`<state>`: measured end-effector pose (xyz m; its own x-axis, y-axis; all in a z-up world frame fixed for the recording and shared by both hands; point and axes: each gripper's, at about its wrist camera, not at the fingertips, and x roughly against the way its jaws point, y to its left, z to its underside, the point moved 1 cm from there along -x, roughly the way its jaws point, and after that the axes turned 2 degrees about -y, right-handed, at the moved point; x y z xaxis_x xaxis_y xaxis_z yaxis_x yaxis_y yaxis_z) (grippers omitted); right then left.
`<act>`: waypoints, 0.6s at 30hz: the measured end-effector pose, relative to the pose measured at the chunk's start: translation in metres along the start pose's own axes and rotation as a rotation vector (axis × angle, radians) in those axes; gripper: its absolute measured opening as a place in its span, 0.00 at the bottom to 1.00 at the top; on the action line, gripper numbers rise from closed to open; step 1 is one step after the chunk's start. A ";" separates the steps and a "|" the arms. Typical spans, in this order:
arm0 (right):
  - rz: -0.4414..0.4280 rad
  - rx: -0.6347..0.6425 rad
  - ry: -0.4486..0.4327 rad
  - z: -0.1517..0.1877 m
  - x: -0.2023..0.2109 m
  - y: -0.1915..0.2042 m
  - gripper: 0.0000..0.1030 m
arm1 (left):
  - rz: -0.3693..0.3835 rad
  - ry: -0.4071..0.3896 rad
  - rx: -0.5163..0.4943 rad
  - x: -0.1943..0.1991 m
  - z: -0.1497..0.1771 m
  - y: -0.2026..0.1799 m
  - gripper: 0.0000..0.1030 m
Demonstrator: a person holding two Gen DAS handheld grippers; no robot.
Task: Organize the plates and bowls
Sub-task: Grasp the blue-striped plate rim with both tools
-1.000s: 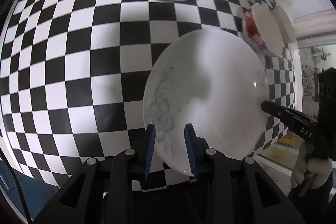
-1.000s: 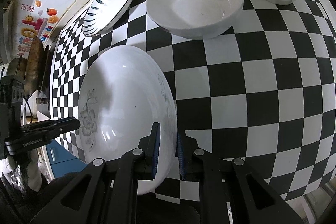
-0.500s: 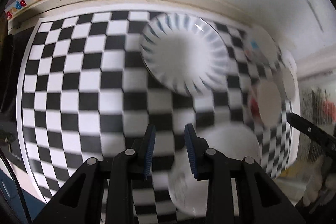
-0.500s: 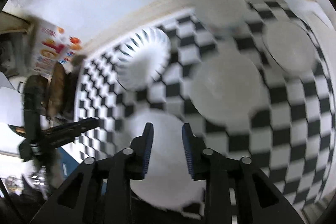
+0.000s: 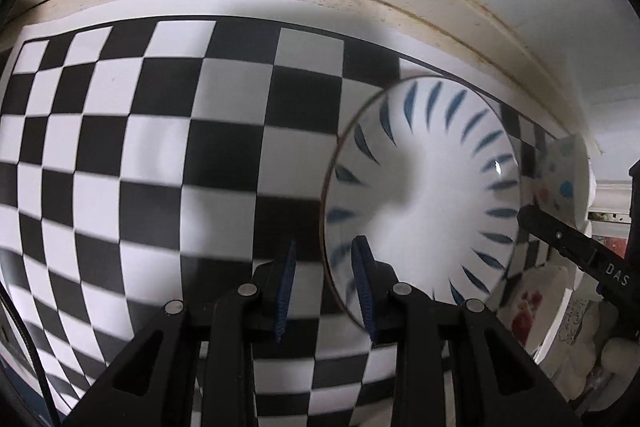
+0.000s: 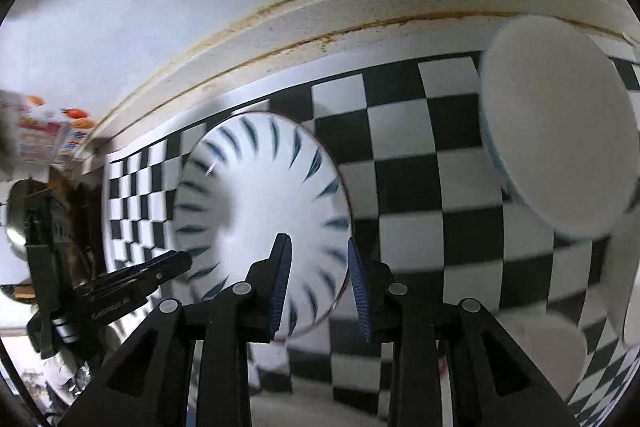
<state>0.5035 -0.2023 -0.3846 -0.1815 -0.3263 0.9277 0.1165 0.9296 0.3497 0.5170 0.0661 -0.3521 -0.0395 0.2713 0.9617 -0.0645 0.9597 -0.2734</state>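
Plates come first on my list, and the striped plate (image 5: 424,195) with blue dashes round its rim lies flat on the checkered mat (image 5: 140,155), near the wall edge. My left gripper (image 5: 324,287) has its tongs wide apart with nothing in them, and the plate's near rim sits between them, so I think they are lined up to pinch it. My right gripper (image 6: 318,279) is wide apart too and holds nothing, with the same striped plate (image 6: 260,215) at 11 o'clock from it. I am coming at the plate from both sides, I think, because a flat plate is hard to lift with one thin pinch. A spotted bowl (image 5: 564,179) stands at 3 o'clock in the left view, just past the plate. A plain white bowl (image 6: 556,147) fills 2 o'clock in the right view, but it is blurry, so I cannot tell if it touches anything.
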 end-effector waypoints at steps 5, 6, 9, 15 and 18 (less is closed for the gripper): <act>0.045 0.011 0.023 -0.013 -0.020 -0.003 0.22 | -0.005 -0.021 -0.072 -0.008 -0.007 -0.012 0.16; 0.056 0.018 0.022 -0.014 -0.022 -0.003 0.18 | -0.028 -0.030 -0.086 -0.007 -0.006 -0.015 0.17; 0.079 0.042 0.008 -0.012 -0.023 -0.003 0.13 | -0.051 -0.032 -0.092 -0.007 -0.005 -0.020 0.16; 0.054 0.041 -0.011 0.002 -0.012 -0.006 0.11 | -0.055 -0.061 -0.104 0.011 0.006 -0.033 0.16; 0.032 0.043 -0.040 0.009 0.006 -0.007 0.11 | -0.044 -0.084 -0.111 0.030 0.017 -0.041 0.16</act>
<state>0.4930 -0.2090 -0.3827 -0.2169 -0.2896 0.9322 0.0808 0.9464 0.3128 0.5016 0.0339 -0.3129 -0.1230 0.2263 0.9663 0.0424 0.9740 -0.2227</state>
